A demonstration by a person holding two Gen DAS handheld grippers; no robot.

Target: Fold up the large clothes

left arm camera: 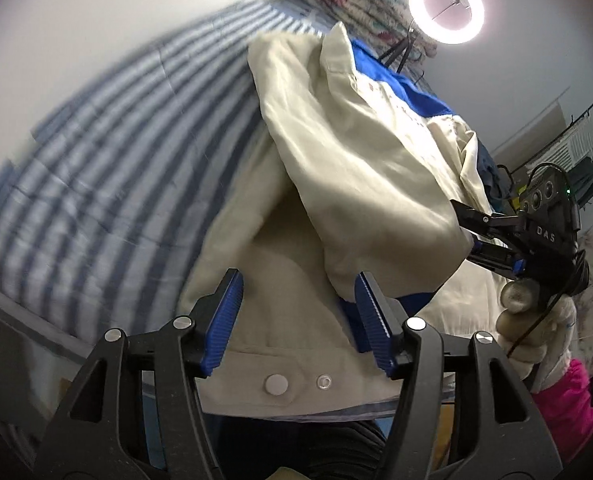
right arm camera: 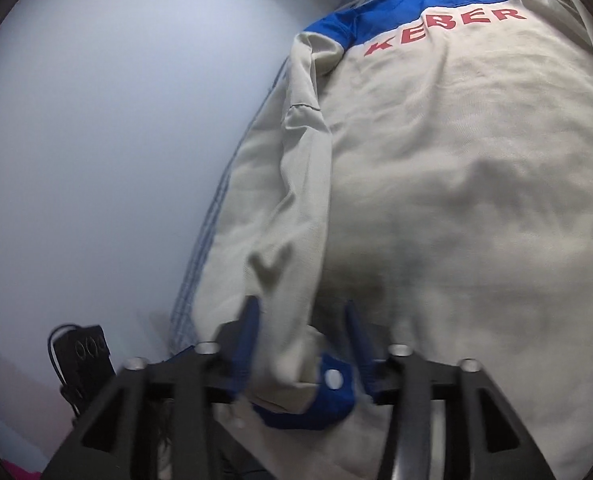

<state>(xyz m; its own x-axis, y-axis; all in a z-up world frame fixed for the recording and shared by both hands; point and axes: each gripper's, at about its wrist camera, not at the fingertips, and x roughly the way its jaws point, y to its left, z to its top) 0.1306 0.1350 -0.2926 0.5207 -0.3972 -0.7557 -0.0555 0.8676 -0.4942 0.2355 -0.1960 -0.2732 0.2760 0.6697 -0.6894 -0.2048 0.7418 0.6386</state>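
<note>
A cream jacket (left arm camera: pixel 360 152) with a blue yoke lies on the striped bed; in the right wrist view its back (right arm camera: pixel 456 160) shows red letters. In the left wrist view a folded cream part stands raised over the body. My left gripper (left arm camera: pixel 298 276) is open above the hem band (left arm camera: pixel 280 376) with its snap buttons, with nothing between its pads. My right gripper (right arm camera: pixel 301 304) is open too. The sleeve (right arm camera: pixel 296 200) runs down between its fingers, and the blue cuff (right arm camera: pixel 328 396) lies loose there. From the left wrist view the right gripper (left arm camera: pixel 464 226) sits at the jacket's right edge, held by a gloved hand (left arm camera: pixel 536 328).
The blue-and-white striped sheet (left arm camera: pixel 108 168) covers the bed, which meets a white wall (right arm camera: pixel 96 120). A rolled floral blanket (left arm camera: pixel 356 0) and a lit ring light (left arm camera: pixel 446 7) stand at the far end. A wire rack (left arm camera: pixel 580 152) is at the right. A pink sleeve (left arm camera: pixel 568 396) shows by the glove.
</note>
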